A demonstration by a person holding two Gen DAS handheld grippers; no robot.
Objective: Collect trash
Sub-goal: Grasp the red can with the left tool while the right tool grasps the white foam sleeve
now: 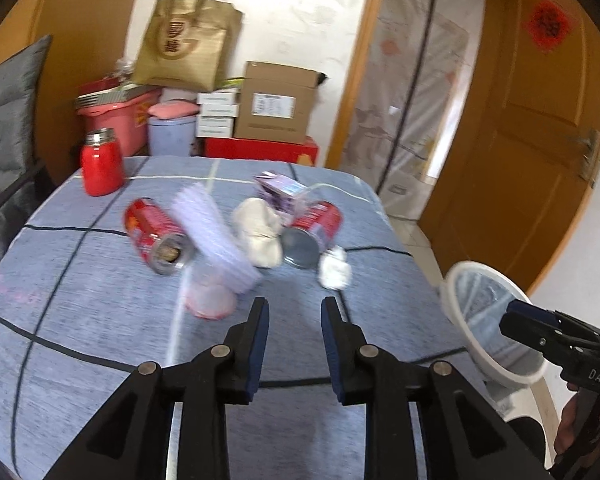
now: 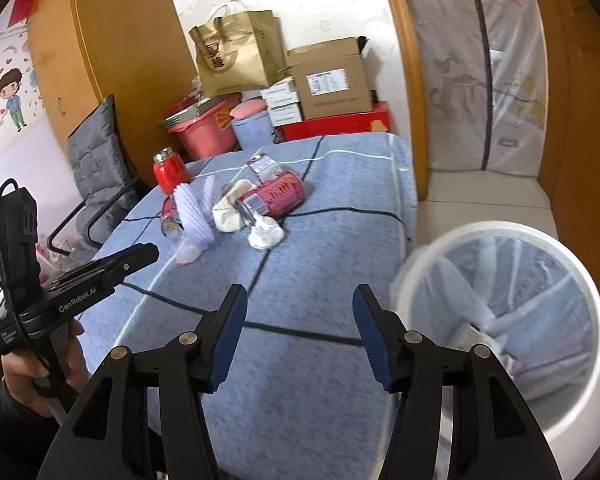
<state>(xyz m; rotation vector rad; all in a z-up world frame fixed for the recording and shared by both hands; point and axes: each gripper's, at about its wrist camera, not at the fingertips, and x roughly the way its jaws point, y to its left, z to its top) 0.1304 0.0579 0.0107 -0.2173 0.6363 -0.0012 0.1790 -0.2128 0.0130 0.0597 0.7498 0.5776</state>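
Observation:
On the blue checked tablecloth (image 1: 100,320) lies a cluster of trash: two red cans on their sides (image 1: 156,236) (image 1: 313,228), a white foam net sleeve (image 1: 216,240), a cream crumpled wrapper (image 1: 258,232), a white paper wad (image 1: 333,268), a purple carton (image 1: 278,192) and a clear cup (image 1: 210,296). My left gripper (image 1: 294,312) is open and empty, just short of the cup. My right gripper (image 2: 300,300) is open and empty over the table's near edge, beside the white trash bin (image 2: 579,280), which holds some waste. The cluster shows in the right wrist view (image 2: 236,208).
A red jar with a metal lid (image 1: 100,164) stands at the table's far left corner. A grey cushioned chair (image 2: 96,168) is left of the table. Boxes, a pink tub and a gold paper bag (image 1: 188,40) are stacked behind. A wooden door (image 1: 539,140) is at right.

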